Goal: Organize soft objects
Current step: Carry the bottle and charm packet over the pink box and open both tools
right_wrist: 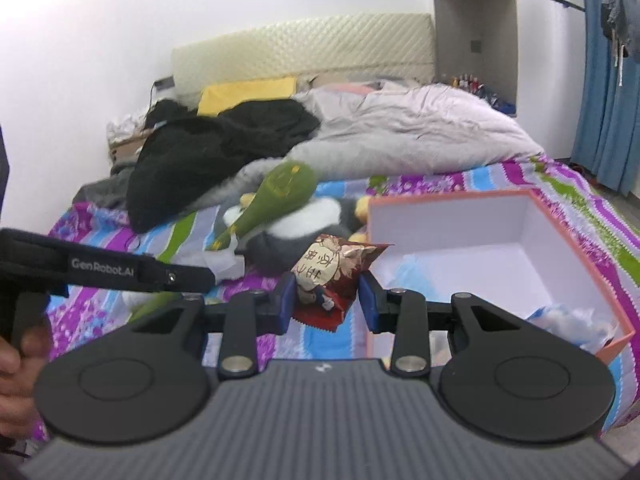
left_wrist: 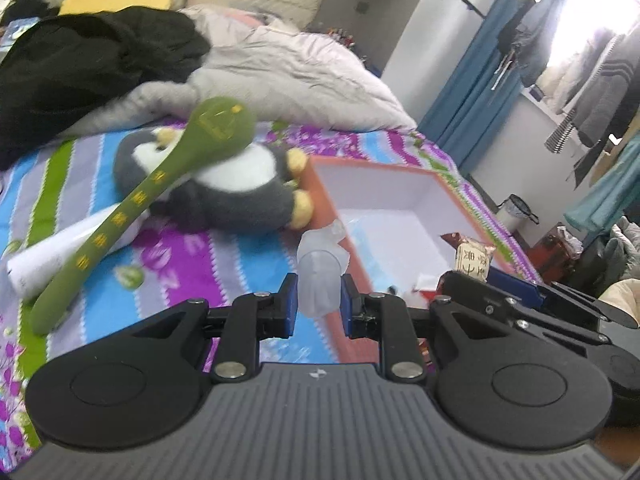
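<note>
While the left gripper [left_wrist: 318, 300] jaws pinch a clear plastic piece [left_wrist: 320, 270], the right gripper [right_wrist: 326, 300] jaws pinch a snack packet [right_wrist: 334, 276] beside the box [right_wrist: 580, 248] on the bed [right_wrist: 460, 178].

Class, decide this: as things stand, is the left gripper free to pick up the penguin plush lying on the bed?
Probably not yet: the left gripper is already shut on a translucent plastic item, and the green plush paddle lies across the penguin plush.

penguin plush [left_wrist: 224, 184] blurred, part hidden by green toy [left_wrist: 132, 208]
</note>
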`<state>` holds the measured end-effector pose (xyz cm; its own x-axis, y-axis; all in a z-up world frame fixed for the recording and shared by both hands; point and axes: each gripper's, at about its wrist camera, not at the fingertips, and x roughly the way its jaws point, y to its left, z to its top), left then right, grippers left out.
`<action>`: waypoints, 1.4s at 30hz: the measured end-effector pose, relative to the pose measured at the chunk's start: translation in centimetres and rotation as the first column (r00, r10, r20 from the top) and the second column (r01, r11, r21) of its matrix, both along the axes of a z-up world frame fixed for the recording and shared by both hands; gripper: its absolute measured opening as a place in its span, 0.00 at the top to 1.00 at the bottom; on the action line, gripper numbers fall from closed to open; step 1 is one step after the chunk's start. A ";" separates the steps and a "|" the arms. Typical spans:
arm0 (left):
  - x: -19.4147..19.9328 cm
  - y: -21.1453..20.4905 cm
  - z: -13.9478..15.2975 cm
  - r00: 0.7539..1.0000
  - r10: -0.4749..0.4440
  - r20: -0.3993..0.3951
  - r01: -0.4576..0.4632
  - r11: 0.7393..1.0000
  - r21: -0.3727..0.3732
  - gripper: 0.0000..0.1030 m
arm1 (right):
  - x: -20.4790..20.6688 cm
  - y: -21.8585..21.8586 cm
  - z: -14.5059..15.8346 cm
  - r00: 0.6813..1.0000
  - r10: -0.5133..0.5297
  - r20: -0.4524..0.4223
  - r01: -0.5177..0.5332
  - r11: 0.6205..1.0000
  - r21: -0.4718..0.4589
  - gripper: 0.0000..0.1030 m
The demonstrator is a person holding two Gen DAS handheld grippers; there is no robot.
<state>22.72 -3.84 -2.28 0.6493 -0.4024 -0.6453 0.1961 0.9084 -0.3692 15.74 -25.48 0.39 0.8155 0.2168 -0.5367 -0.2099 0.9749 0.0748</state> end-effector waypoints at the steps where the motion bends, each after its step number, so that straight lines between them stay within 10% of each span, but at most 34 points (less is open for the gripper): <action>1: 0.3 -0.5 0.4 1.000 -0.009 0.006 0.009 1.000 -0.001 0.76 | 0.2 -0.3 0.3 1.000 -0.007 0.008 0.007 1.000 0.002 0.63; 27: 11.6 -15.6 -3.9 0.955 -0.224 -0.192 0.240 0.969 0.060 0.75 | 7.6 -10.2 -5.7 0.943 -0.183 -0.277 0.190 0.982 -0.003 0.62; 42: 10.7 -15.1 -2.3 0.968 -0.212 -0.136 0.225 0.971 0.086 0.61 | 6.6 -10.7 -3.9 0.955 -0.197 -0.224 0.205 0.979 0.017 0.50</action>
<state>33.39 -18.91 -4.56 0.4643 -0.4546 -0.7601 0.3519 0.8823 -0.3127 22.38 -36.22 -3.50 0.7074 0.0850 -0.7016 0.0160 0.9906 0.1362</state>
